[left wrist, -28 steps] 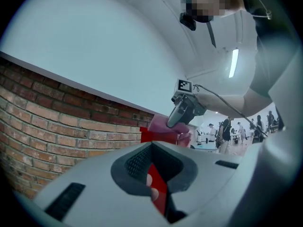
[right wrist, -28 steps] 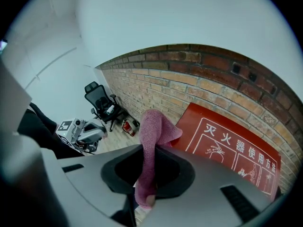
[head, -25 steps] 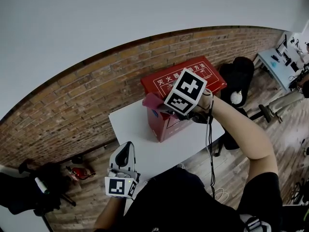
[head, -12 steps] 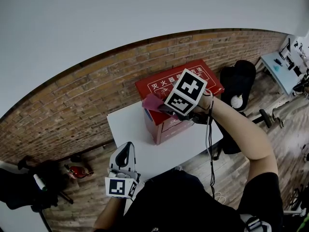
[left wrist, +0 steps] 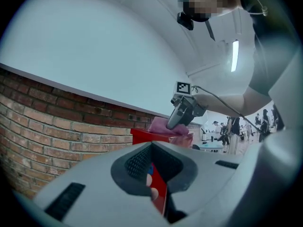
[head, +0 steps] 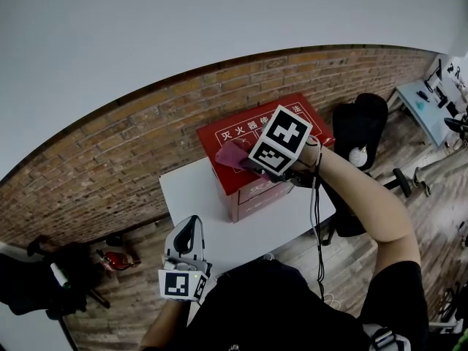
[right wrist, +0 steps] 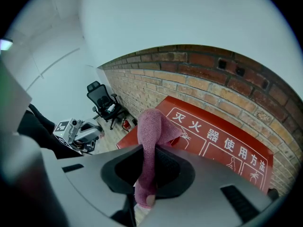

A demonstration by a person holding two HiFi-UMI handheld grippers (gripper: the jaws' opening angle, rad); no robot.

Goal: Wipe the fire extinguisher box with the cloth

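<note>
Fire extinguisher box (head: 232, 131): red, white lettering on the lid, standing on the white table (head: 191, 196) right against the brick wall (head: 110, 152). Cloth (head: 232, 154) is pink, bunched, and lies on the lid at the box's left end; from the left gripper view it looks pressed onto the top edge there.

My right gripper (head: 246, 164) has the cloth. In the right gripper view its jaws are clamped on a fold of the cloth (right wrist: 152, 135), and the free end hangs forward onto the red lid (right wrist: 222, 145) beside the lettering. That gripper sits above the box's left part, with the marker cube facing up.

My left gripper (head: 189, 232) hangs at the near left edge of the table, well apart from the box, tips pointing toward the wall. Its jaws are drawn nearly together with nothing held. Only a thin slit is left, and a strip of the red box front (left wrist: 158, 193) shows through it.

Further out there's a black office chair (head: 360, 119) to the right of the table, on the wood floor (head: 409, 196).
</note>
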